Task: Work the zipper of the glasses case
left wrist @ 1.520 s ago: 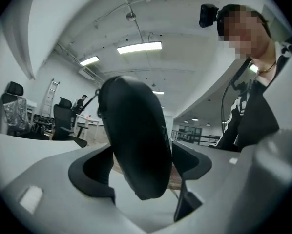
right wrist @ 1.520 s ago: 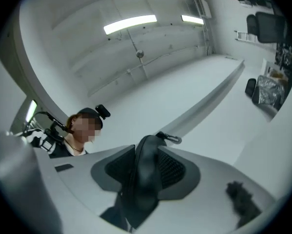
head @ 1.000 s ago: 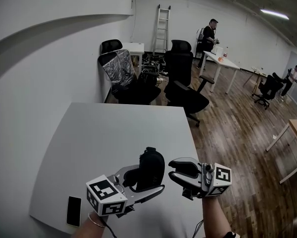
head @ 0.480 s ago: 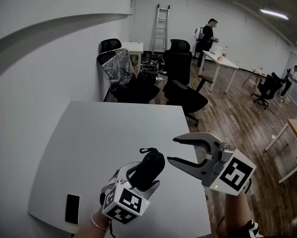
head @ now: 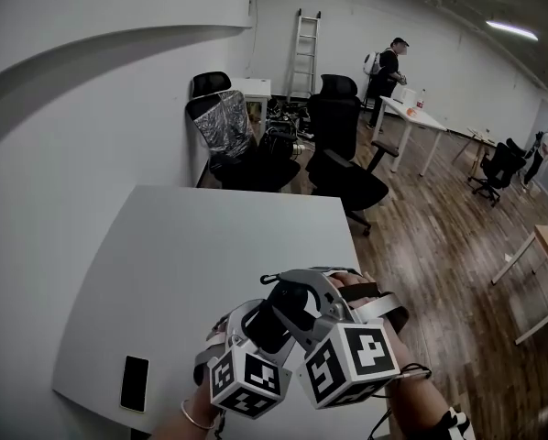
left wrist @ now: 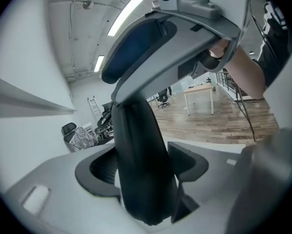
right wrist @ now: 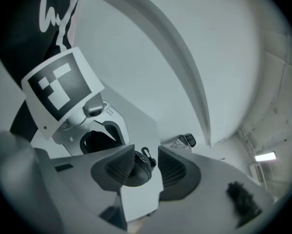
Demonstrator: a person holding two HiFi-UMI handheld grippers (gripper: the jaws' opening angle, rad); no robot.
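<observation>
White wall (head: 91,108) sweeping down the left, pale grey bench (head: 201,236) below it. Beyond, black office chairs (head: 347,180) crowd together, a ladder (head: 306,53) leans at the far wall, white desks (head: 417,114) stand on the wood floor (head: 439,236), and a strip light (head: 512,27) glows overhead.

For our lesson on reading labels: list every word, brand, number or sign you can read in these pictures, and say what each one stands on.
No text here can be read.
Marker cubes: black-and-white square patterns only, no letters or digits.
White print on dark fabric, right gripper view: cut off by the picture's edge, unreadable.
Phone on the table: dark, no print visible.
</observation>
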